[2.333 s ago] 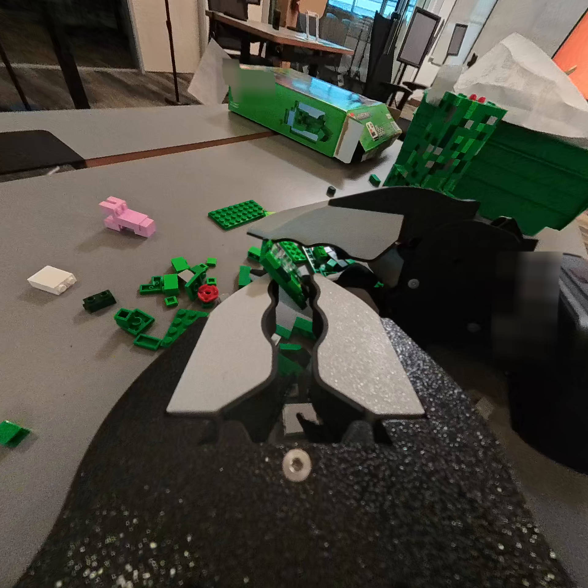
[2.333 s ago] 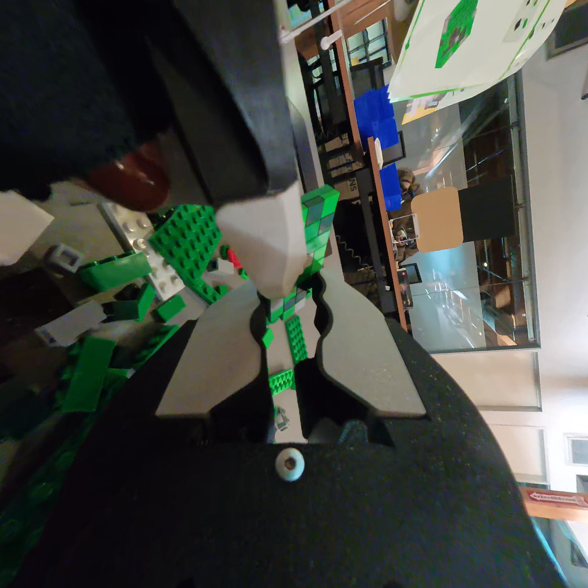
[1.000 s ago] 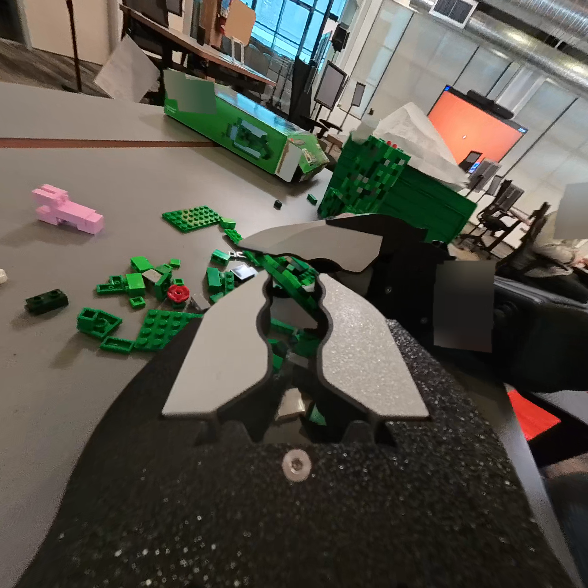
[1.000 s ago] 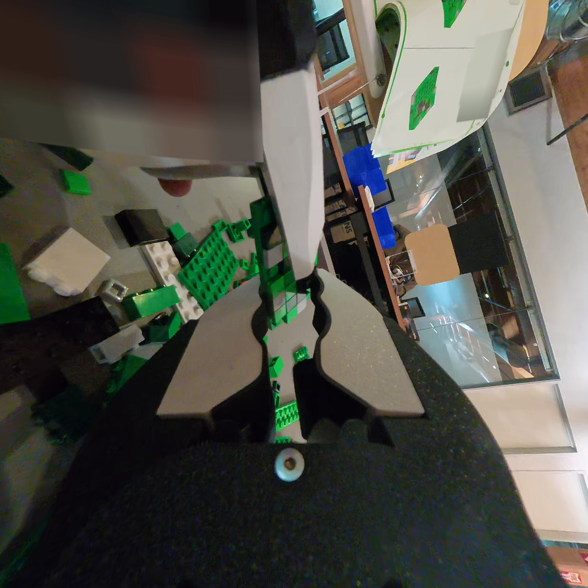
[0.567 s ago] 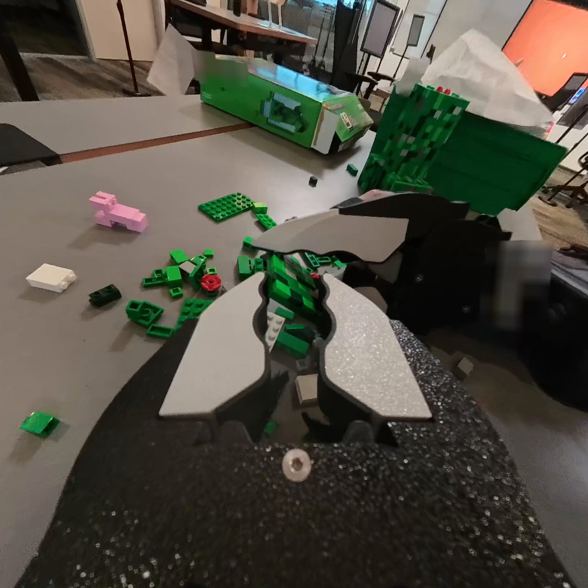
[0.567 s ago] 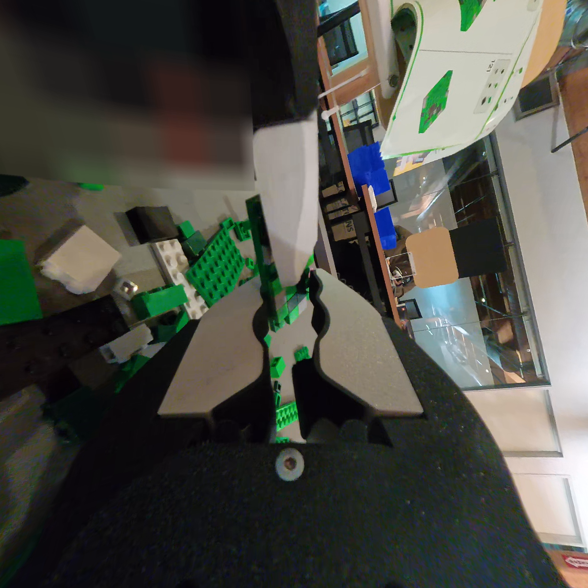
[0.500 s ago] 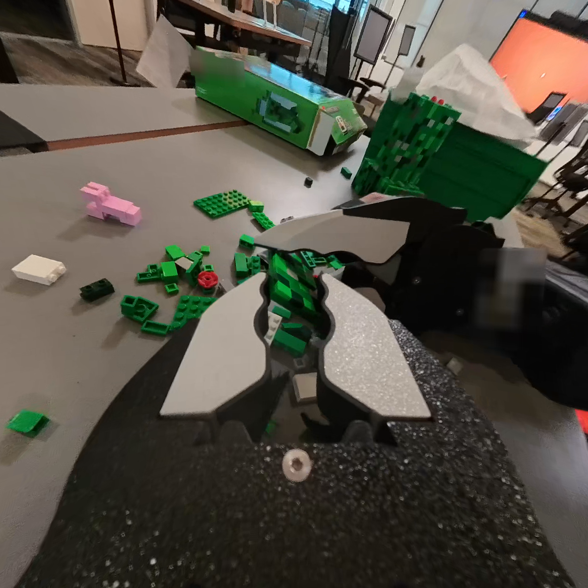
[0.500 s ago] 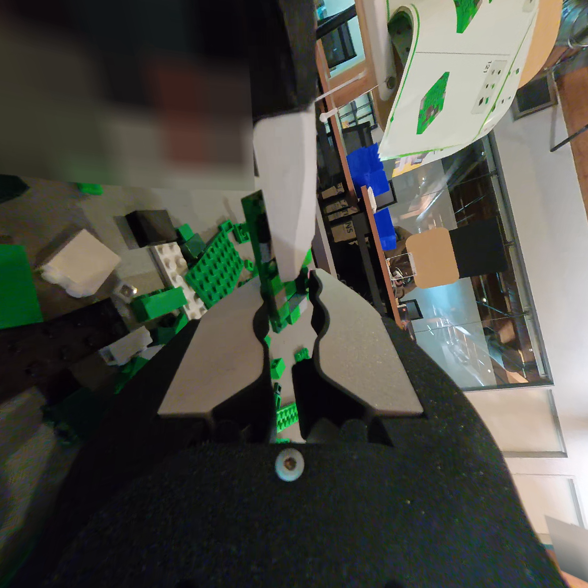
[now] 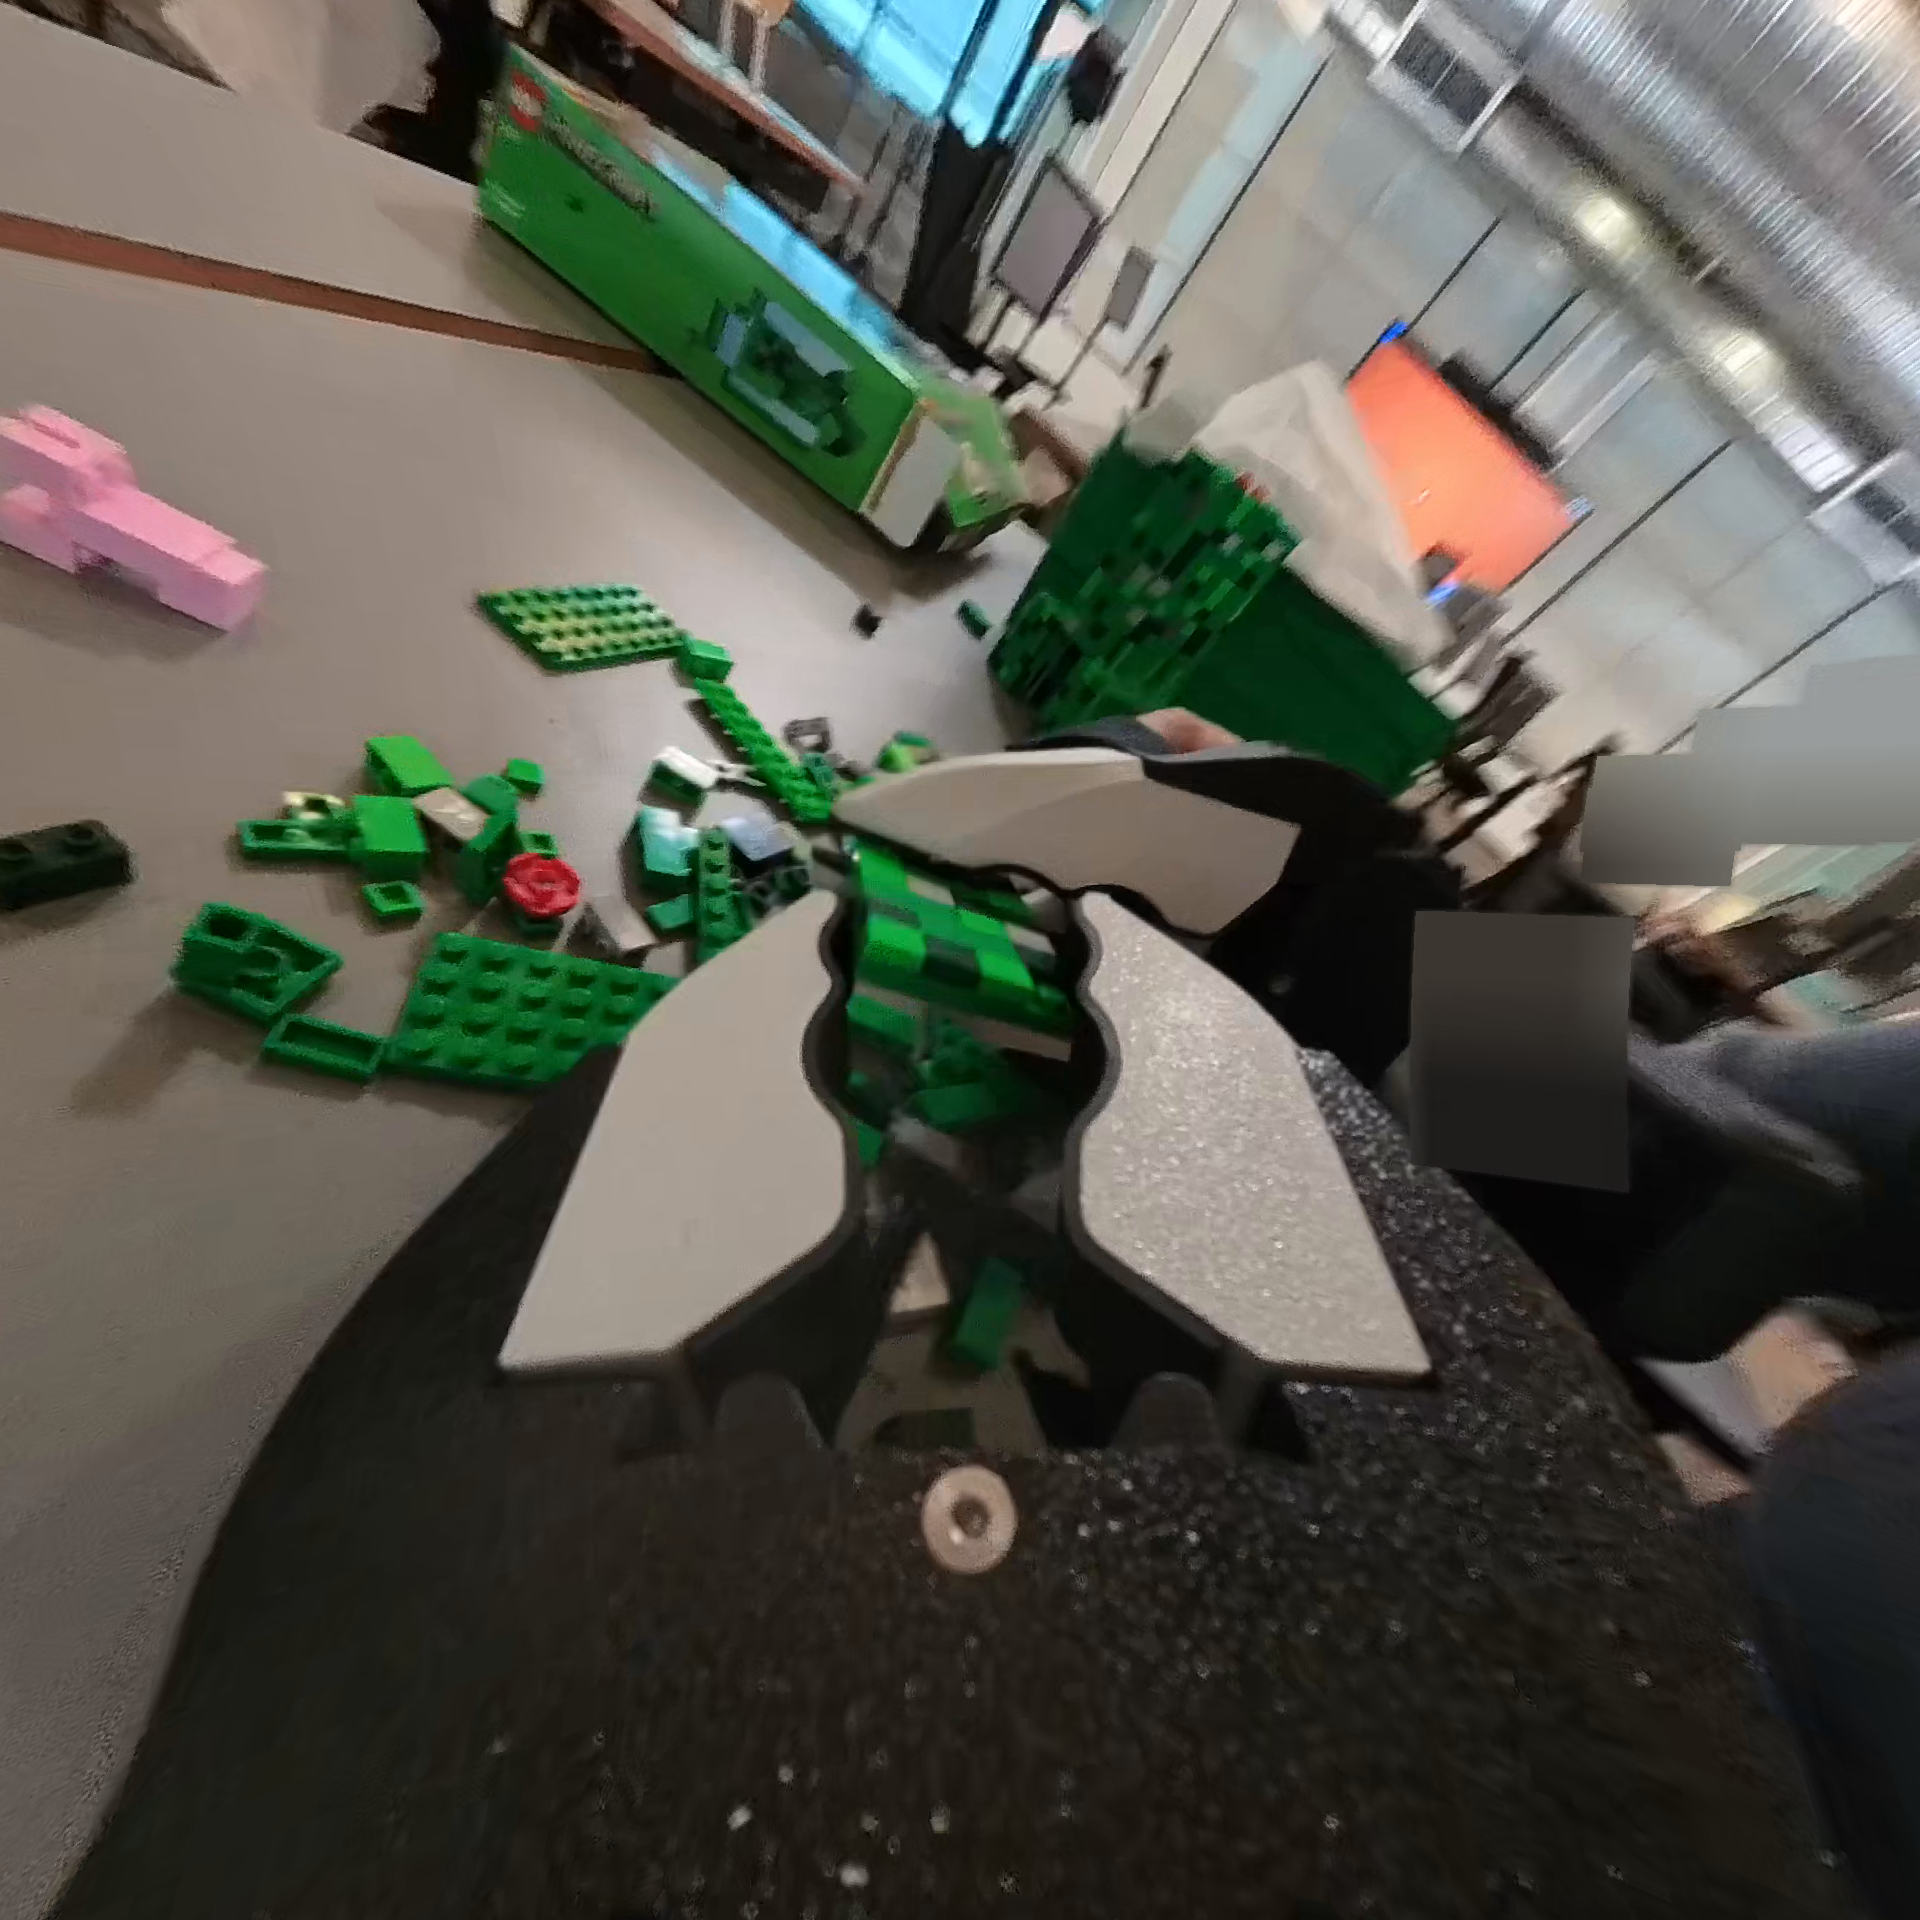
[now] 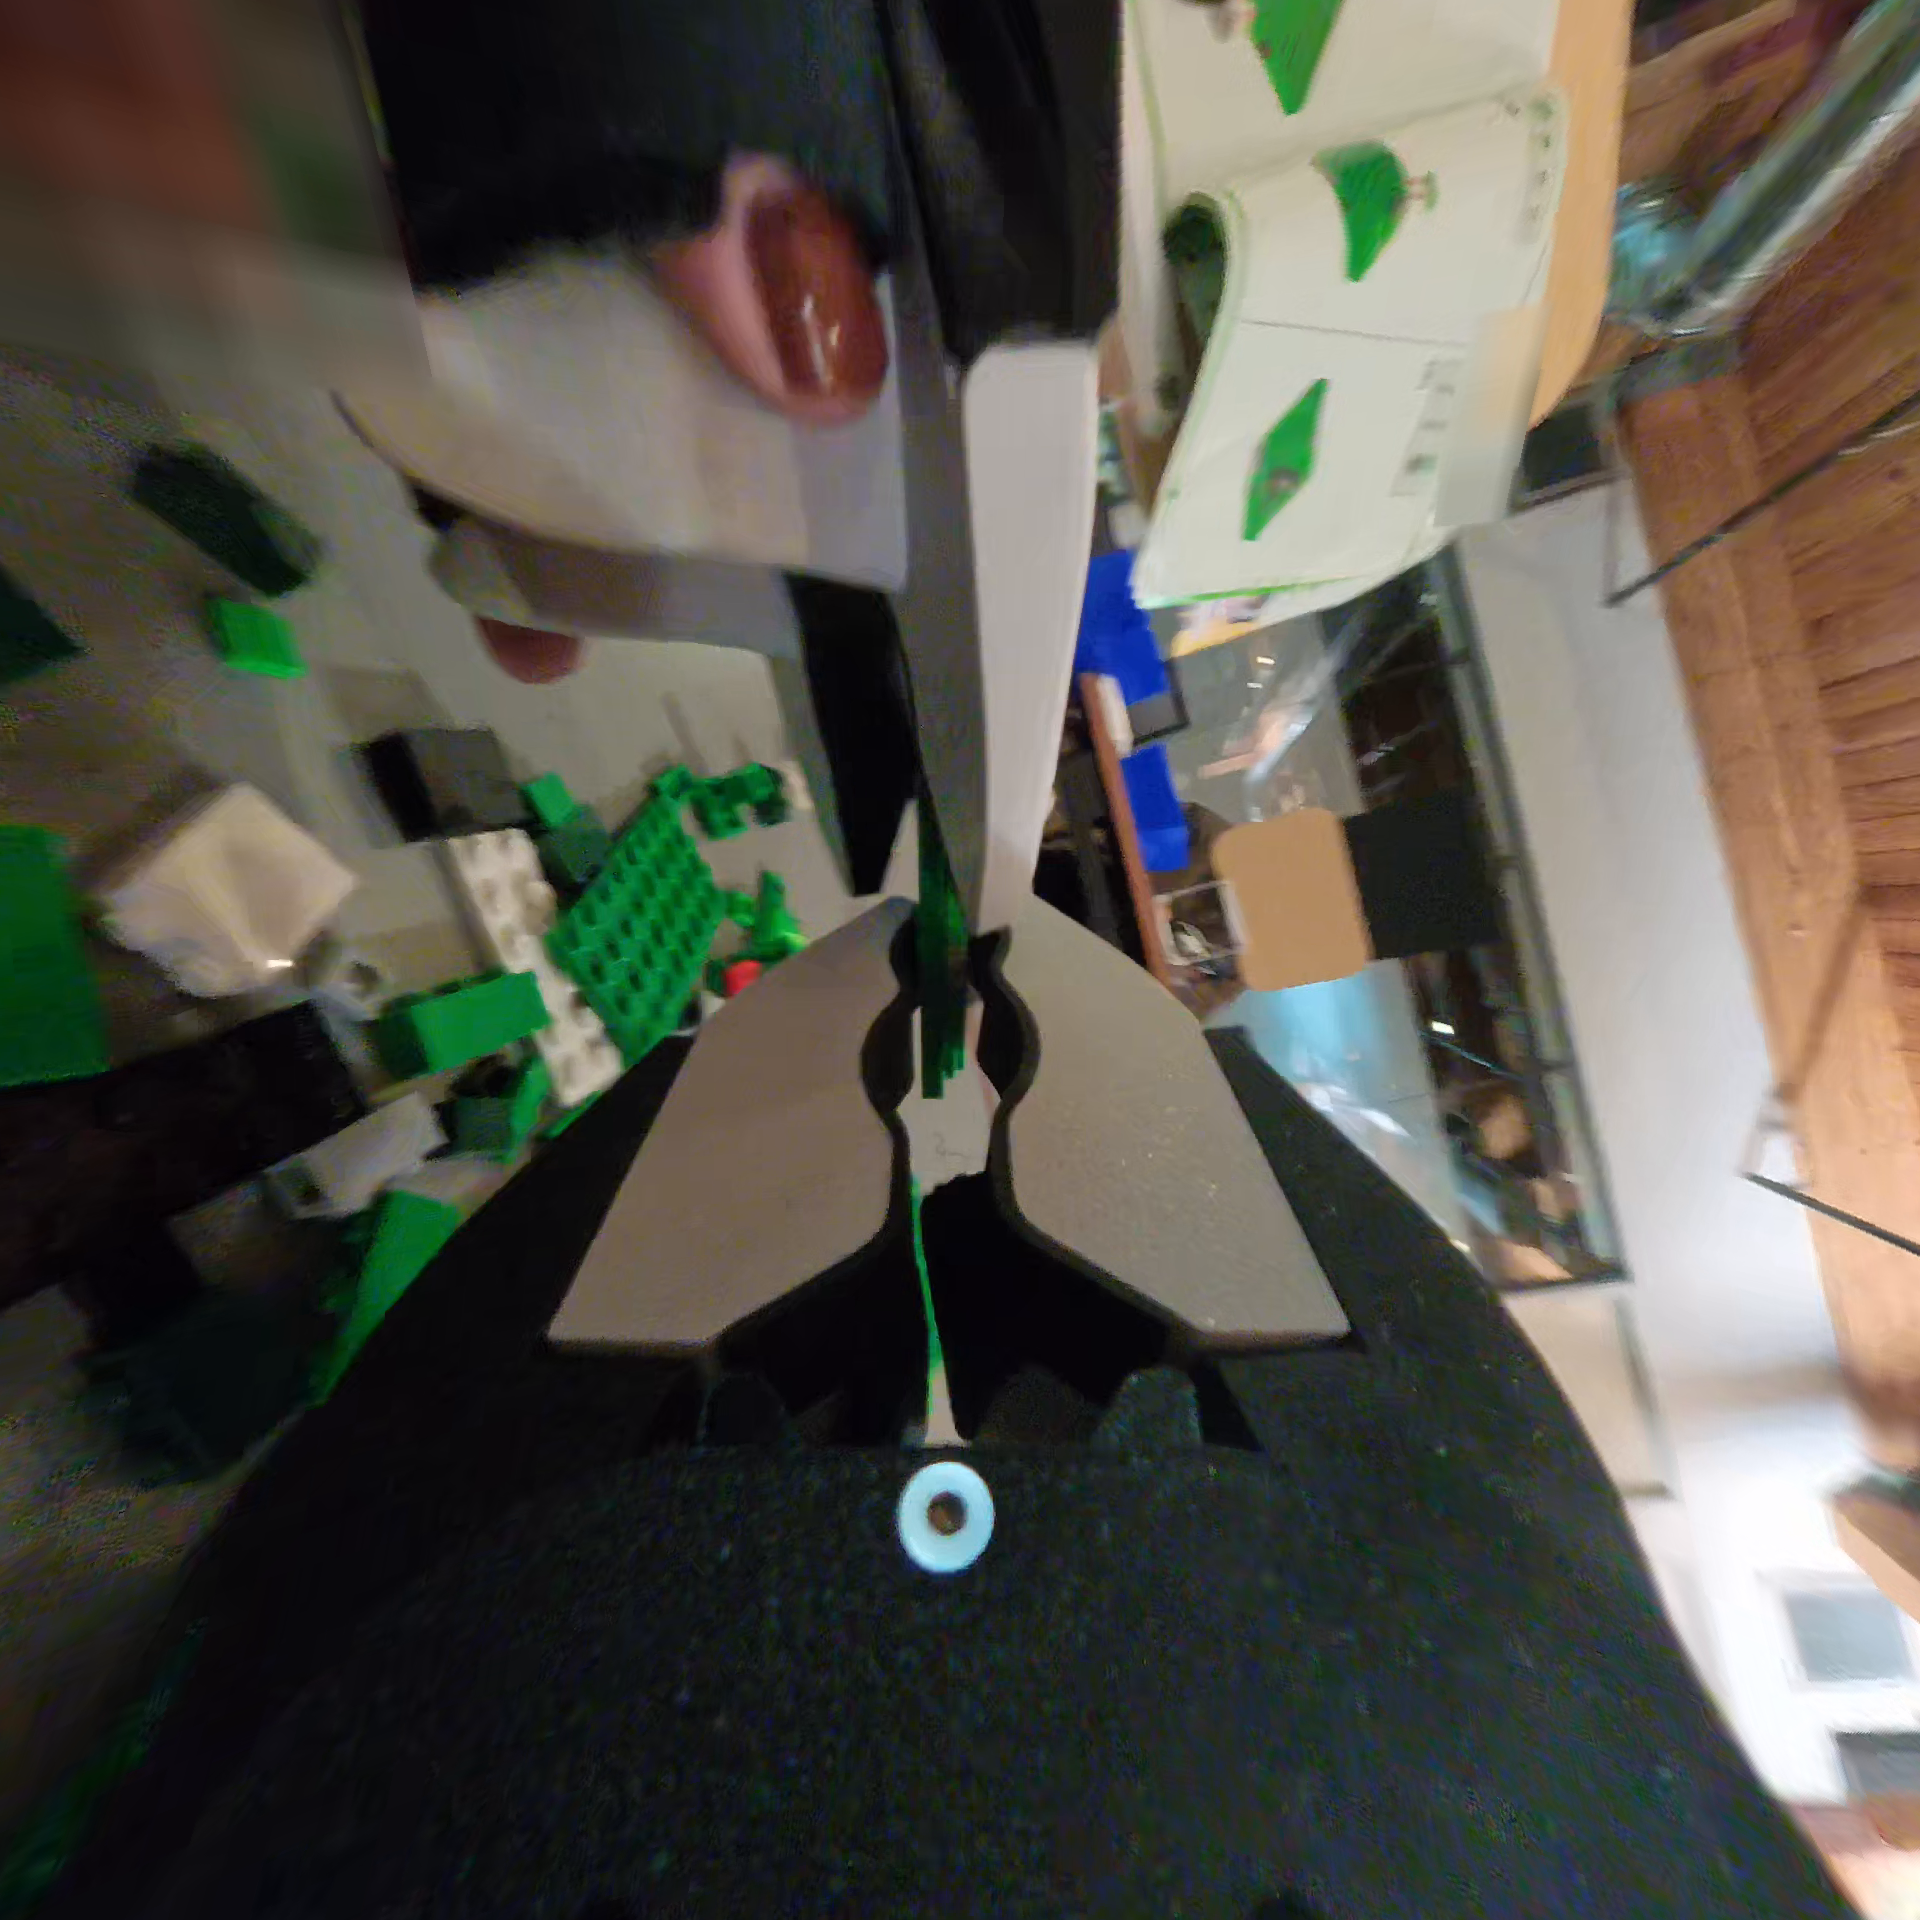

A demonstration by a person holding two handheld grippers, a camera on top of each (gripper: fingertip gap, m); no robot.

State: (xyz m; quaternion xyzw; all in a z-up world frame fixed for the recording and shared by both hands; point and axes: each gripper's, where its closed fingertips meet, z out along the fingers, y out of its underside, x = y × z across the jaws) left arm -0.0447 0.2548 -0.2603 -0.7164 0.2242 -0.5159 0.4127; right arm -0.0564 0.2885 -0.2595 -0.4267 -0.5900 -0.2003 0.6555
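Left wrist view: the left tool (image 9: 956, 935) pinches a flat green plate piece (image 9: 935, 951) across its patched face, one finger on each side edge.
Right wrist view: the right tool (image 10: 945, 935) is pressed together on the same piece, seen edge-on here as a thin green strip between its tips.
Where the piece is: lifted off the worktop (image 9: 312, 436), caught between the two tools, which meet it from opposite ends and almost touch each other.
Hand: a person's hand (image 10: 800, 301) grips the left tool's body, above and left of the right tool.
Near the left tool: a wide green plate (image 9: 520, 1008) and a red round stud (image 9: 540, 883) lie just ahead to its left; a pink brick animal (image 9: 125, 530) sits farther left; a green box (image 9: 707, 312) and a green brick block (image 9: 1143, 592) lie well ahead.
Near the right tool: loose green, white and black bricks lie to its left; an open booklet (image 10: 1330, 416) shows up and to its right.
Doing it well: the piece looks thin, so I judge both tools should stay square to it and in line. Any twist between them could bend it or pop plates apart.
Sharpness: both views are blurred, so fine contact is hard to read.
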